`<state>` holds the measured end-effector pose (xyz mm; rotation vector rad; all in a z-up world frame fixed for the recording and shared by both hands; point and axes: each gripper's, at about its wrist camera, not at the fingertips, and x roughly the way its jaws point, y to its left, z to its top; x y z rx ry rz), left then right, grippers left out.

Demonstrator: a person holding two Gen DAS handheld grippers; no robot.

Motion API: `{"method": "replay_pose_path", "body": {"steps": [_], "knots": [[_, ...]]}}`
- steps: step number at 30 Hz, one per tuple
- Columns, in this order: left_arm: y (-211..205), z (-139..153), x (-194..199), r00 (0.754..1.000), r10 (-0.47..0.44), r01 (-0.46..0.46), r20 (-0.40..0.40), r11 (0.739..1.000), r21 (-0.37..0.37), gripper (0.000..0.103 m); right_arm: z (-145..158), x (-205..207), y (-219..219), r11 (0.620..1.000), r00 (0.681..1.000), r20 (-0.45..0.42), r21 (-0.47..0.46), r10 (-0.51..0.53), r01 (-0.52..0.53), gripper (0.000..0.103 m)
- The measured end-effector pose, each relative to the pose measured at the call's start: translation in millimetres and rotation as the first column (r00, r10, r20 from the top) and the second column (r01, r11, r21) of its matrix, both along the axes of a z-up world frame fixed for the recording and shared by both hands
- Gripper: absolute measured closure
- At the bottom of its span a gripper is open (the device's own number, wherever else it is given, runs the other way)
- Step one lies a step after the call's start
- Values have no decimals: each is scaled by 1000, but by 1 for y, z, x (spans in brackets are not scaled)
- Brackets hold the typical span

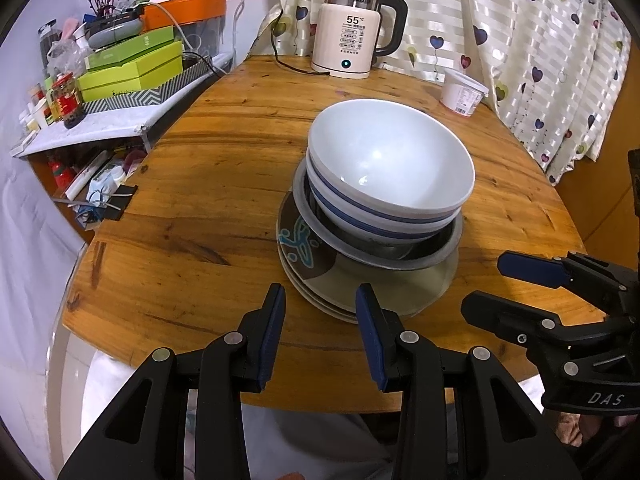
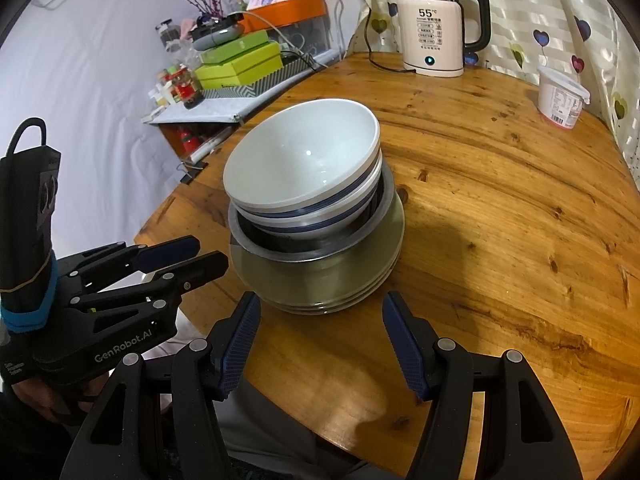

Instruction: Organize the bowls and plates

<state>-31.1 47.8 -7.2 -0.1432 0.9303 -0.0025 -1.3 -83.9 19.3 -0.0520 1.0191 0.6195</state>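
Note:
One stack stands on the round wooden table (image 1: 200, 200) (image 2: 500, 220). At its base lie several plates (image 1: 380, 284) (image 2: 320, 284), the top one patterned. On them sits a metal bowl (image 1: 360, 254) (image 2: 312, 255). Two white bowls with blue stripes (image 1: 392, 156) (image 2: 300, 156) are nested in it and tilt a little. My left gripper (image 1: 320, 300) (image 2: 210, 252) hovers open just short of the plates' near edge, nothing between its fingers. My right gripper (image 2: 320, 304) (image 1: 486, 284) stands wider open to the right of it, also empty and clear of the stack.
An electric kettle (image 1: 348, 40) (image 2: 434, 32) with its cord stands at the table's far edge, and a white plastic tub (image 1: 462, 92) (image 2: 560, 96) at the far right. A cluttered shelf with green boxes (image 1: 132, 68) lies to the left, a curtain behind.

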Motion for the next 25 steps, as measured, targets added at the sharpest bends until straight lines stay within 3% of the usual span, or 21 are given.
{"method": "replay_pose_path", "body": {"steps": [25], "knots": [[-2, -3, 4, 1000, -9, 9, -2, 1000, 16, 65, -4, 6, 2, 1000, 1000, -9, -1, 2, -2, 39]]}}
